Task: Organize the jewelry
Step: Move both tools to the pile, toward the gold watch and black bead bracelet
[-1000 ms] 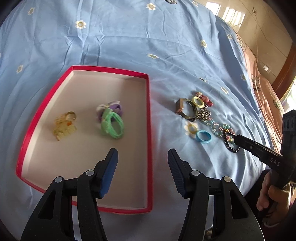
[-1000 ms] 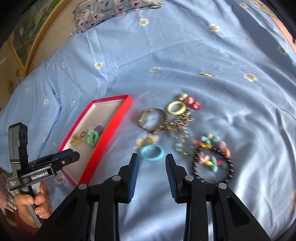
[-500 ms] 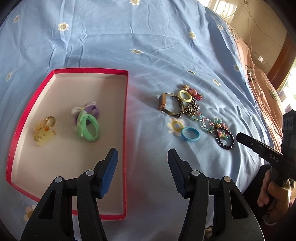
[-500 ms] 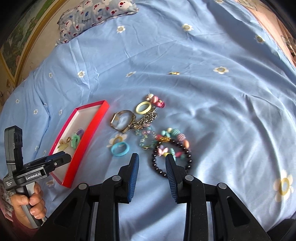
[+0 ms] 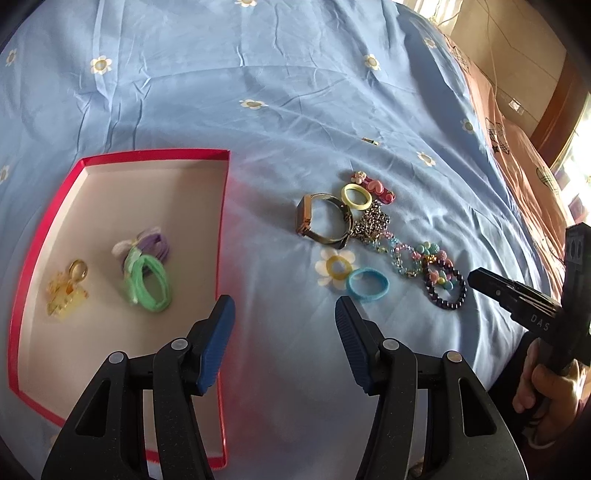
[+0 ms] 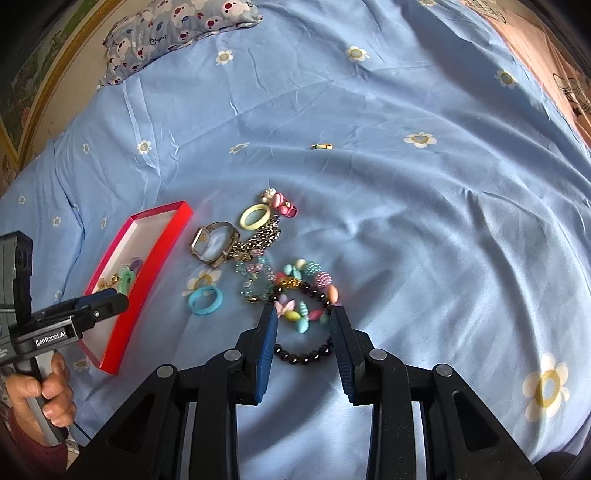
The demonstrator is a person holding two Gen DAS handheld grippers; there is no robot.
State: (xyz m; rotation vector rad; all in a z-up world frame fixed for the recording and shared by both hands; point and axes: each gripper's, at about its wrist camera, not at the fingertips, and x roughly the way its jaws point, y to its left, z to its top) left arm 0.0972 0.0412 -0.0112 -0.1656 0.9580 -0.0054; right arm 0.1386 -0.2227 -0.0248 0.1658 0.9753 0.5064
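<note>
A red box (image 5: pixel 221 236) (image 6: pixel 162 254) on the blue bedsheet holds a green hair tie (image 5: pixel 149 282), a purple hair tie (image 5: pixel 155 242) and a yellow claw clip (image 5: pixel 64 295). To its right lies a jewelry pile: watch (image 5: pixel 325 221) (image 6: pixel 214 245), yellow ring (image 5: pixel 356 196), blue ring (image 5: pixel 368 285) (image 6: pixel 205 300), black bead bracelet (image 5: pixel 445 286) (image 6: pixel 303 356). My left gripper (image 5: pixel 284 314) is open and empty over the box's right edge. My right gripper (image 6: pixel 303 321) is open, its jaws straddling the black bracelet and pastel beads (image 6: pixel 299 317).
A patterned pillow (image 6: pixel 177 26) lies at the far left of the bed. A small gold piece (image 6: pixel 321 146) sits alone on the sheet beyond the pile. A pink blanket (image 5: pixel 524 155) borders the right side.
My left gripper shifted right, so the box slid left in its view. My right gripper moved right and closer, from the blue ring to over the black bracelet, and opened wider.
</note>
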